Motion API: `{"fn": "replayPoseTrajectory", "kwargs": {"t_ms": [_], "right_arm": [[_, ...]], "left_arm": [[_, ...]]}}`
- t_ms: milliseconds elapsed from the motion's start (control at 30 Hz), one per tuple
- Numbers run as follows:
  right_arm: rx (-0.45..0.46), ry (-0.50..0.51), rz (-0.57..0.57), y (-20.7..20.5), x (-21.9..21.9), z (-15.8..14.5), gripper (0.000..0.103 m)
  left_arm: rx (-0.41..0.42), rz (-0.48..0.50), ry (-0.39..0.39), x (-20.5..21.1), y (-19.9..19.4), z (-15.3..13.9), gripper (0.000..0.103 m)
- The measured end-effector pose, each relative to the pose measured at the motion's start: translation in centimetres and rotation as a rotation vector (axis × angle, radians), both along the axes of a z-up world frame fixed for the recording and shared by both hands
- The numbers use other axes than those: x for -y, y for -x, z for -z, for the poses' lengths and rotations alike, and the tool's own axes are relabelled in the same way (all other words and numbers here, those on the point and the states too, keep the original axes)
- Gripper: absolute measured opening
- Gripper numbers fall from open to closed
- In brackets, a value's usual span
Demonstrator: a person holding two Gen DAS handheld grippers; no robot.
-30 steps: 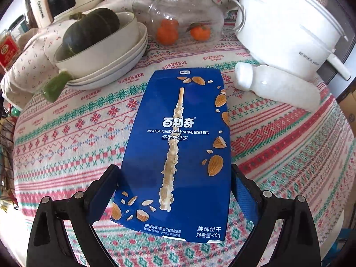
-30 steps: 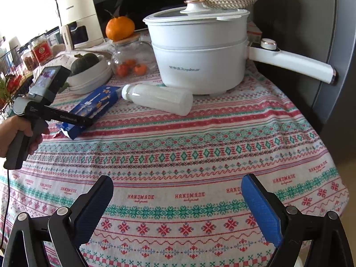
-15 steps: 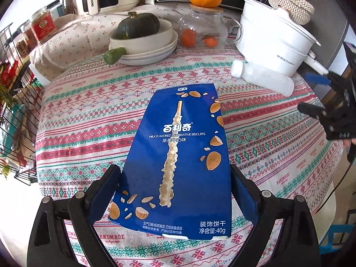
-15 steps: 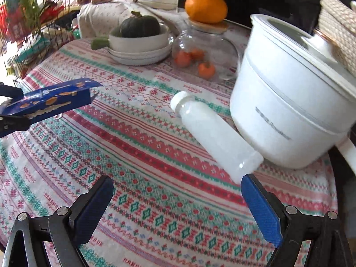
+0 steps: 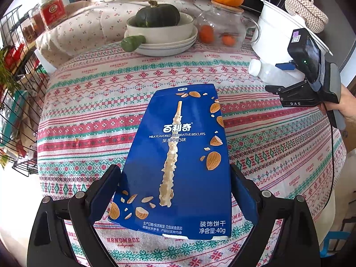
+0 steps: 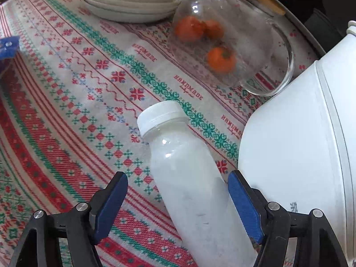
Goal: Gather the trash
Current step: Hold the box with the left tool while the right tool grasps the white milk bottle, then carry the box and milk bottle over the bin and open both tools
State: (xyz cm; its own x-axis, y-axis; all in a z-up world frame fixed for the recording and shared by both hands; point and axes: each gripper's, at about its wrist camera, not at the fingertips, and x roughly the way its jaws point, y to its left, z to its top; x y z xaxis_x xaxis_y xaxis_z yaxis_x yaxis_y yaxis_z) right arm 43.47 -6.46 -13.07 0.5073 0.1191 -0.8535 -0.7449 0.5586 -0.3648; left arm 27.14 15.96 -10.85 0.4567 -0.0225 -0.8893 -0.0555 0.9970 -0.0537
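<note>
My left gripper [image 5: 175, 191] is shut on a flat blue biscuit box [image 5: 178, 155] and holds it above the patterned tablecloth [image 5: 93, 111]. A white plastic bottle [image 6: 189, 178] lies on its side on the cloth, cap pointing away, right beside a white pot [image 6: 300, 155]. My right gripper [image 6: 178, 200] is open with its fingers on either side of the bottle's body, a gap on the left side. In the left wrist view the right gripper [image 5: 287, 77] reaches over the bottle [image 5: 264, 71].
A glass teapot [image 6: 231, 42] with small oranges stands behind the bottle. Stacked plates with a bowl and a green squash [image 5: 158, 15] stand at the back. A wire rack [image 5: 15, 93] is at the table's left. A woven basket [image 5: 304, 9] sits on the pot.
My left gripper has pulled back and up with the box. My right gripper has moved forward and down until its open fingers straddle the bottle.
</note>
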Motion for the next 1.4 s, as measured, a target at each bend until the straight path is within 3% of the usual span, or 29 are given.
{"fn": "replayPoseTrajectory", "kwargs": {"t_ms": [67, 167, 300, 433, 700, 933, 1133, 1400], "right_arm": [[0.025, 0.054, -0.001, -0.4, -0.3, 0.8, 0.072], [0.025, 0.058, 0.001, -0.7, -0.4, 0.9, 0.062], [-0.003, 0.067, 0.043, -0.5, -0.4, 0.8, 0.059], [-0.071, 0.047, 0.086, 2.3, 0.1, 0.0, 0.057], [-0.129, -0.146, 0.228, 10.3, 4.7, -5.3, 0.057], [-0.097, -0.335, 0.354, 17.5, 10.1, -10.3, 0.057], [-0.029, -0.434, 0.423, 23.9, 14.7, -12.1, 0.057], [0.037, -0.554, 0.573, 31.9, 22.9, -11.8, 0.057]], "left_arm": [[-0.005, 0.001, 0.002, 0.1, 0.1, 0.1, 0.096], [-0.009, 0.004, 0.013, 0.3, 0.2, 0.1, 0.096], [0.011, 0.015, 0.011, 0.9, 0.7, -0.6, 0.096], [0.047, 0.033, 0.006, 1.8, 1.4, -1.9, 0.096], [0.148, 0.119, -0.015, 5.2, 3.9, -5.5, 0.096], [0.181, 0.191, 0.029, 9.2, 7.7, -7.7, 0.096], [0.197, 0.294, 0.048, 13.1, 11.9, -8.7, 0.096], [0.162, 0.489, 0.068, 20.5, 16.4, -7.7, 0.096]]}}
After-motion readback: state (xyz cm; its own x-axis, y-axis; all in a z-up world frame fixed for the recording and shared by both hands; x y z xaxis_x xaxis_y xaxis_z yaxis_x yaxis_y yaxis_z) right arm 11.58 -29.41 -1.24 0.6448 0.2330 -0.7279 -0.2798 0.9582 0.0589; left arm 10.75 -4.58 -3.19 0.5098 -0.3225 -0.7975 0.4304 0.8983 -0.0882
